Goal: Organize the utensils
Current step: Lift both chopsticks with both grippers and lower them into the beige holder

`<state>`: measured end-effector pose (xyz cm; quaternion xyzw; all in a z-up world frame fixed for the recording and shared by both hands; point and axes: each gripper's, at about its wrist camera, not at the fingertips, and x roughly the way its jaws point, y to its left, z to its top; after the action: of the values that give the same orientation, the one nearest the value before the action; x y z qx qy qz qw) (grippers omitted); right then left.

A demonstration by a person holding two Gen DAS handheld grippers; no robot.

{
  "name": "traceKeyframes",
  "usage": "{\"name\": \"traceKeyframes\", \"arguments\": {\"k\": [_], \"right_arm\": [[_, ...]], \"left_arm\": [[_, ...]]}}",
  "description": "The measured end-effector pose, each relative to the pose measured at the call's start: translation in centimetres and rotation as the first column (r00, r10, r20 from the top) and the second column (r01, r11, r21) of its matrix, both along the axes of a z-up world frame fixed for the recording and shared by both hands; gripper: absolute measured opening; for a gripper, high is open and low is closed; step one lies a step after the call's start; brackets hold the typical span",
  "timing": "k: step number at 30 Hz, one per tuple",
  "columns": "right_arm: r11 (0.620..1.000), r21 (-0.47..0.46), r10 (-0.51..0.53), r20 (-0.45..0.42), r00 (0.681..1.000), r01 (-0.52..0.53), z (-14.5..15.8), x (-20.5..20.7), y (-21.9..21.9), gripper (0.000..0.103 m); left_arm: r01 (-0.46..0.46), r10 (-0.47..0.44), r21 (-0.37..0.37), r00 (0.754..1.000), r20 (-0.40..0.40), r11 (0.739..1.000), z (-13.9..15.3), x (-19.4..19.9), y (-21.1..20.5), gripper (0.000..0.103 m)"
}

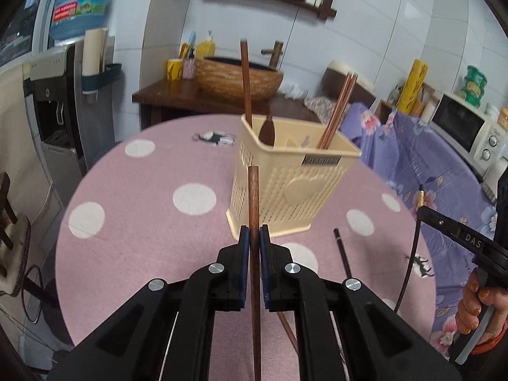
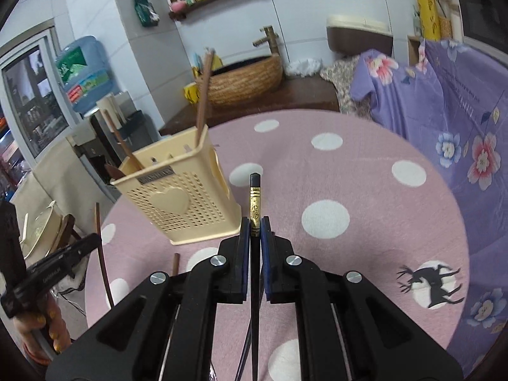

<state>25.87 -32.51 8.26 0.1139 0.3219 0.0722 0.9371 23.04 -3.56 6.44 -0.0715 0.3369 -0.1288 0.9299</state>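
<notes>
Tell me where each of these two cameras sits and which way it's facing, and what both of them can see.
Left wrist: rides the left tongs, looking along them and down at the cream utensil basket; they clamp a brown chopstick. The person's right hand shows at the right edge.
Right wrist: rides the right tongs, which clamp a black gold-banded chopstick; the basket lies to the left, the left hand at the left edge.
Shared: the basket, the pink dotted tablecloth, the woven basin.

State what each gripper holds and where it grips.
Left gripper: brown wooden chopstick, near its upper end. Right gripper: black chopstick, at its gold band near the top.
</notes>
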Motion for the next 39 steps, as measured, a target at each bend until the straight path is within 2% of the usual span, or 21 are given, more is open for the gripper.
{"name": "traceKeyframes", "arguments": {"k": [8,12,17,22,31,36,39], "right_arm": [[0.999,-0.012,0.051,0.045,0.998,-0.05,3.0,-3.1,-0.8,0.008],[0.998,0.002,0.056,0.051,0.997,-0.056,3.5,-3.6,-1.1,0.008],[0.998,0.01,0.064,0.072,0.995,-0.065,4.7,-4.1,-1.1,0.008],[0.997,0.003,0.075,0.1,0.992,-0.076,7.1,-3.6,-0.4,0.008],[0.995,-0.036,0.101,0.176,0.979,-0.096,15.0,-0.8,2.3,0.008],[0.997,-0.05,0.076,0.236,0.969,-0.066,19.6,1.5,3.9,0.008],[0.998,-0.045,0.045,0.265,0.963,-0.034,21.2,3.3,4.9,0.008]], "left_arm": [[-0.003,0.002,0.019,0.998,0.065,1.0,2.1,-0.9,0.6,0.008],[0.007,-0.007,0.004,0.998,0.064,1.0,2.3,-1.3,1.0,0.008],[0.007,-0.007,0.007,0.995,0.1,1.0,3.6,-1.8,1.3,0.007],[0.017,-0.017,0.001,0.99,0.139,1.0,5.7,-1.5,1.1,0.007],[0.061,-0.054,-0.025,0.972,0.229,0.998,13.1,0.3,0.0,0.007],[0.037,-0.017,-0.064,0.955,0.297,0.997,18.2,2.1,-0.5,0.007],[-0.008,0.031,-0.068,0.94,0.34,0.998,19.9,3.8,-1.0,0.007]]}}
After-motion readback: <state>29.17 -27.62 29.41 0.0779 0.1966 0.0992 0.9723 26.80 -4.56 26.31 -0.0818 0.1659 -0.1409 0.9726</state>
